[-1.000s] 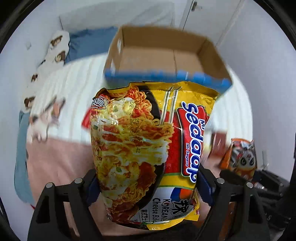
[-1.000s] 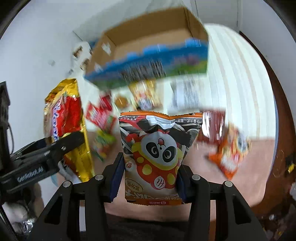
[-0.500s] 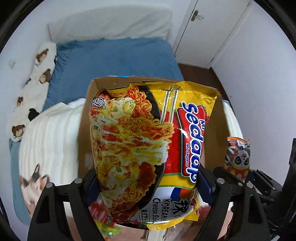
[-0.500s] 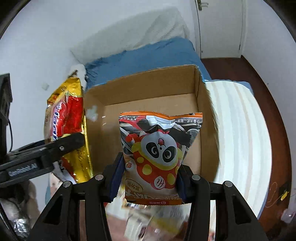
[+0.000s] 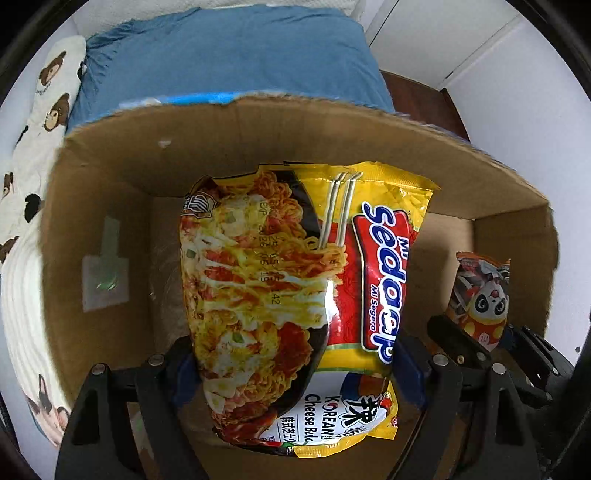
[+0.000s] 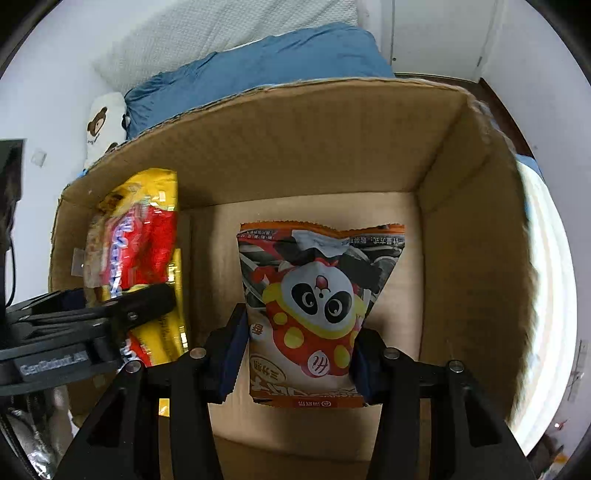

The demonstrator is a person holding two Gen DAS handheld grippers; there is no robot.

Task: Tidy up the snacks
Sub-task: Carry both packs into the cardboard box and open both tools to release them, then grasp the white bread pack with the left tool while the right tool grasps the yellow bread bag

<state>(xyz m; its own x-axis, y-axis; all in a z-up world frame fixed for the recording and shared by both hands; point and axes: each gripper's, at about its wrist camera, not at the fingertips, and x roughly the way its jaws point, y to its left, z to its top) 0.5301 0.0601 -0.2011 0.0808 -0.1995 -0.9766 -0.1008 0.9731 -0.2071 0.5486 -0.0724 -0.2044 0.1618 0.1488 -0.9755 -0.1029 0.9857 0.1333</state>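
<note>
My left gripper [image 5: 295, 369] is shut on a yellow and red Sedaap noodle packet [image 5: 295, 280] and holds it inside an open cardboard box [image 5: 258, 147]. My right gripper [image 6: 299, 354] is shut on an orange panda snack bag [image 6: 317, 306] and holds it inside the same box [image 6: 332, 147], to the right of the noodles. The noodle packet [image 6: 136, 251] and the left gripper [image 6: 92, 321] show at the left of the right wrist view. The panda bag [image 5: 480, 295] shows at the right of the left wrist view.
The box stands on a bed with a blue pillow [image 5: 229, 55] behind it, a bear-print pillow [image 5: 40, 110] at the left and a white striped blanket [image 6: 546, 295] at the right. A white door [image 6: 436, 33] is behind.
Both grippers have moved forward and down over the box rim; the noodle packet and the panda bag are now inside the box. The loose snacks on the bed have dropped out of view.
</note>
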